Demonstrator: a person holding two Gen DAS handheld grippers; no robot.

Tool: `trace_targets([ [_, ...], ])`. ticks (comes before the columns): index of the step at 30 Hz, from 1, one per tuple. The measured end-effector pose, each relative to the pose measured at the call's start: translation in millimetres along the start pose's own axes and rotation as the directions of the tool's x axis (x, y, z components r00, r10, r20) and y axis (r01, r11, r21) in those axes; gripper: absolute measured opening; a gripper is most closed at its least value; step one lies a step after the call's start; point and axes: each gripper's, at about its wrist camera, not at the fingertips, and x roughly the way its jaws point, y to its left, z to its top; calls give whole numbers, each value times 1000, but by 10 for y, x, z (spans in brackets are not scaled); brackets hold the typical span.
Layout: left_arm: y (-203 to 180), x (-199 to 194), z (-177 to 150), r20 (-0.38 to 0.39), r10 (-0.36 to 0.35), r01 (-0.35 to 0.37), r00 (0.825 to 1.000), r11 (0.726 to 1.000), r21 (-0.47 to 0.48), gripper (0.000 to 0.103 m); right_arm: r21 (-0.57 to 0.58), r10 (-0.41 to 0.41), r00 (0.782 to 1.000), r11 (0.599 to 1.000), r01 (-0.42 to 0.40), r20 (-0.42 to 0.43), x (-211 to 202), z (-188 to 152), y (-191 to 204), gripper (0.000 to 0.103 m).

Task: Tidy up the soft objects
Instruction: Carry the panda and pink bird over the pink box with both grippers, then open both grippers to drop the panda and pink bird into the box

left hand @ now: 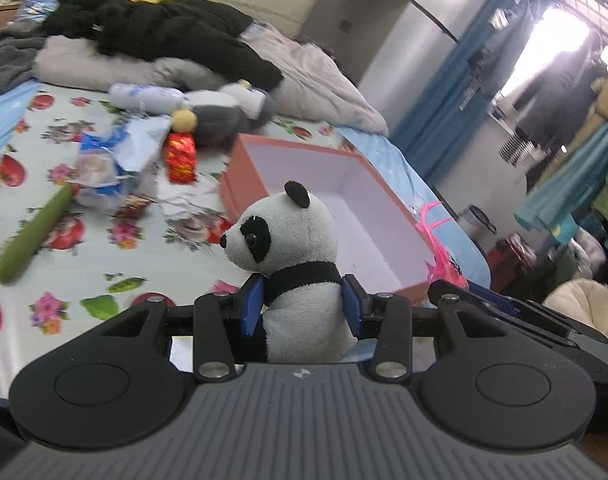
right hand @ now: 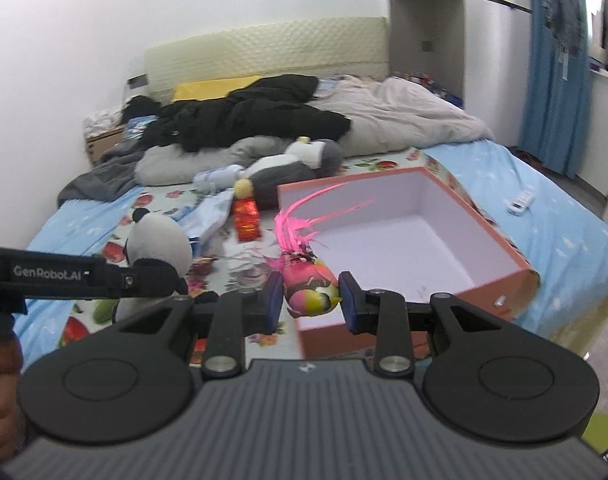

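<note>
**Two toys in the air over a crowded bed**

The left gripper has its blue pads clamped on the body of a panda toy, upright, snout pointing left. The right gripper pinches a pink bird toy with long pink plumes, right at the near corner of the open box. That box, orange outside and pale inside, sits on the flowered sheet with nothing visible on its floor.

Plenty lying about behind: a red packet topped by a yellow ball, a torn blue-and-white bag, a green cucumber-shaped thing off to the left, a grey-and-white stuffed toy sprawled behind the box, a white bottle beside it. Further back, a black coat heaped over a pale quilt.

The right view catches the panda from behind, the left gripper's arm crossing in front of it. A white remote-like object on the blue blanket is too small to name surely. The room to the right in the left view is blown out by window light.
</note>
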Motion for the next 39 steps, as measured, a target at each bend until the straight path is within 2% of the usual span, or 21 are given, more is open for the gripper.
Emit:
trace_targets([
  [6, -194, 332, 40, -53, -32, 34, 998, 998, 43, 48, 50, -32, 999, 998, 32, -12, 150, -23, -222, 34],
  [12, -313, 804, 228, -108, -41, 49, 993, 996, 70, 48, 100, -60, 997, 993, 64, -39, 451, 20, -506, 34],
  [27, -499, 2385, 904, -247, -19, 50, 969, 992, 118, 48, 145, -57, 986, 986, 80, -159, 1628, 224, -1123, 34],
  [32, -523, 2856, 1005, -286, 5, 33, 958, 991, 127, 48, 169, -52, 979, 982, 87, -197, 2086, 234, -1289, 34],
  [39, -485, 3398, 1040, -317, 31, 13, 948, 991, 135, 48, 162, -59, 967, 982, 101, -247, 2502, 185, -1461, 34],
])
